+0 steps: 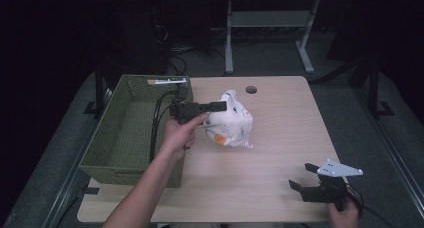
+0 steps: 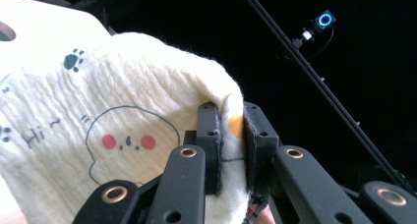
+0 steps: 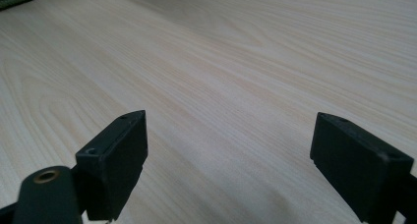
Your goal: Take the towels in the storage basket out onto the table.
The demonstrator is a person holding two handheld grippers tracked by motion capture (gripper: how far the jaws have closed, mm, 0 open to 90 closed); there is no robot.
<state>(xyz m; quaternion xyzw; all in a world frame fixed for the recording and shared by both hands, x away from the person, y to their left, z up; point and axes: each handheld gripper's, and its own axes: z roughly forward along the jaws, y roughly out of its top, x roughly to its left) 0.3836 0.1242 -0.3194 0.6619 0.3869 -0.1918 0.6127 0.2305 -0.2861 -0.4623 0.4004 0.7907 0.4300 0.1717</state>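
1. Nearest the high camera: right gripper (image 1: 308,177), held low at the near right corner of the surface (image 1: 280,153), resting on or just above it. Jaws released and wide apart; in the right gripper view only bare wood grain lies between them.
2. Left gripper (image 1: 220,106): jaws clenched on a fold of the cloth (image 1: 230,125). In the left gripper view both pads pinch the cream fabric (image 2: 147,111) along its upper edge, and the rest hangs down and to the left of the jaws.
3. Cloth: pale, printed with paw marks, a "Hi" and a round blushing face. It is bunched and partly lifted over the middle of the surface, a little toward the far edge; its lower corner appears to touch the wood.
4. Key relation: the basket (image 1: 100,143) stands at the left edge, on the forearm side of the left hand (image 1: 180,135), opposite the cloth. The left gripper is far nearer to both than the right one. Judgement: carrying the cloth to the basket means travelling leftward over its right wall.
5. Basket: green, woven, long axis running near to far; interior looks bare.
6. Room: dark, with table legs and cables on the floor beyond the far edge.
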